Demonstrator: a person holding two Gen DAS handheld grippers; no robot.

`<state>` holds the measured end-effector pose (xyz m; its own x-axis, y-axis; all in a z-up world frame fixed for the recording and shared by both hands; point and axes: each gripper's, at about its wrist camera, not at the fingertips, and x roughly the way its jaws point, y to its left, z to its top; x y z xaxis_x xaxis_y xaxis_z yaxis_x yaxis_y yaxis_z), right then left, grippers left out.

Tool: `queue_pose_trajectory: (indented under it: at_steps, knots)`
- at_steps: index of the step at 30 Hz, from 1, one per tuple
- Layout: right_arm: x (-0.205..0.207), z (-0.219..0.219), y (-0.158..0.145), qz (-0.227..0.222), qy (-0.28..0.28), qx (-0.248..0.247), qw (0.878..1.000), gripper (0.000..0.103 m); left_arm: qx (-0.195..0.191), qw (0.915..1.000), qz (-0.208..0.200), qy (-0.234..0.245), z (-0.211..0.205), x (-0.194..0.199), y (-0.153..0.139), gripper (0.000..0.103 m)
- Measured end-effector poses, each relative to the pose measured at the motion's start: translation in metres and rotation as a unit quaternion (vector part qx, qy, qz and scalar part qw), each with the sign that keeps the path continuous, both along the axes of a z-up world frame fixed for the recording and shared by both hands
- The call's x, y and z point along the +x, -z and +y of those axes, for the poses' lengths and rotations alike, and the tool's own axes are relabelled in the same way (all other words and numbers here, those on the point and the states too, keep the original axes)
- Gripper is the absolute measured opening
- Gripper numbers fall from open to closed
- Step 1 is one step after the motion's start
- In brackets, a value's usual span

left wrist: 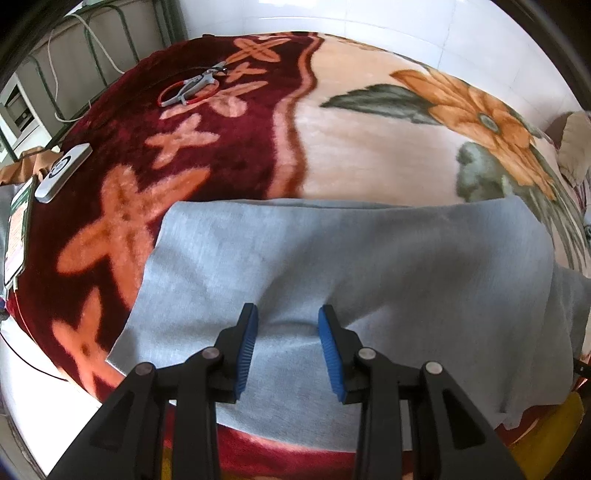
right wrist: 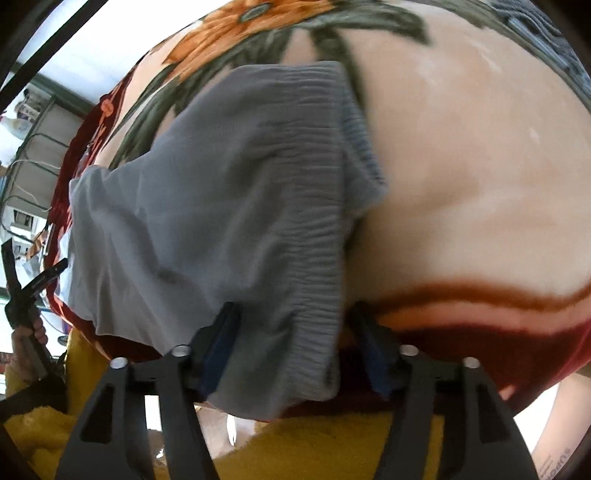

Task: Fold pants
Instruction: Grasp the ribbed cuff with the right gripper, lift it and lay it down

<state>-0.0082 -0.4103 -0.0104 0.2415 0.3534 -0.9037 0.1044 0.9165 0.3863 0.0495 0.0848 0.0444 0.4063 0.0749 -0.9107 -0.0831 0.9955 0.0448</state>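
pants (left wrist: 369, 251): matt grey knit, ribbed elastic waistband (right wrist: 317, 280). Blanket (left wrist: 369, 147): plush fleece. Left gripper (left wrist: 287, 347): matt black plastic, ribbed blue pads (left wrist: 248, 350). Remote (left wrist: 62, 173) at 9 o'clock: glossy white plastic.

The right gripper (right wrist: 291, 343) is hanging over grey pants (right wrist: 207, 221) lying on a flowered blanket (right wrist: 461, 155), jaws standing apart around the ribbed waistband (right wrist: 314, 332), neither pad visibly pressing.

Home bedroom: bed with a plush flowered blanket (left wrist: 369, 140), a remote (left wrist: 62, 171) on it, tiled wall (left wrist: 369, 18), metal bed frame (left wrist: 122, 33).
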Motion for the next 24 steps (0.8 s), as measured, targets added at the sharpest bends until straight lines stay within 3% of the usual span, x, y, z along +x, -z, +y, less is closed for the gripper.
queue_pose_trajectory:
  at_steps: [1,2,4,6,11,17,20,24]
  knots:
    - [0.000,0.005,-0.002,0.001,-0.011,0.001,1.000,0.046,0.002,1.0000,-0.001,0.002,-0.001,0.000,-0.001,0.035]
    - [-0.001,0.009,-0.007,0.000,-0.019,0.009,1.000,0.024,0.003,1.0000,-0.001,0.003,-0.002,0.000,-0.001,0.035]
    - [-0.003,0.013,-0.021,-0.012,-0.027,0.028,0.999,0.022,0.000,1.0000,-0.001,0.005,-0.004,0.000,-0.001,0.035]
    - [-0.004,0.017,-0.046,-0.046,-0.046,0.019,0.998,0.013,0.000,1.0000,-0.002,0.008,-0.006,-0.001,-0.001,0.035]
    - [0.019,0.015,-0.109,-0.115,-0.058,0.028,0.991,0.012,0.001,0.9999,-0.001,0.010,-0.006,-0.002,-0.002,0.035]
    - [0.050,0.025,-0.185,-0.222,-0.104,-0.074,0.967,0.012,0.005,0.9999,-0.001,0.010,-0.007,-0.001,-0.001,0.035]
    - [0.055,0.016,-0.169,-0.198,-0.116,-0.101,0.968,0.012,0.010,0.9999,0.002,0.011,-0.009,-0.001,0.003,0.035]
    - [0.056,-0.004,-0.097,-0.105,-0.098,-0.111,0.983,0.012,0.009,0.9998,0.001,0.015,-0.009,-0.002,0.006,0.036]
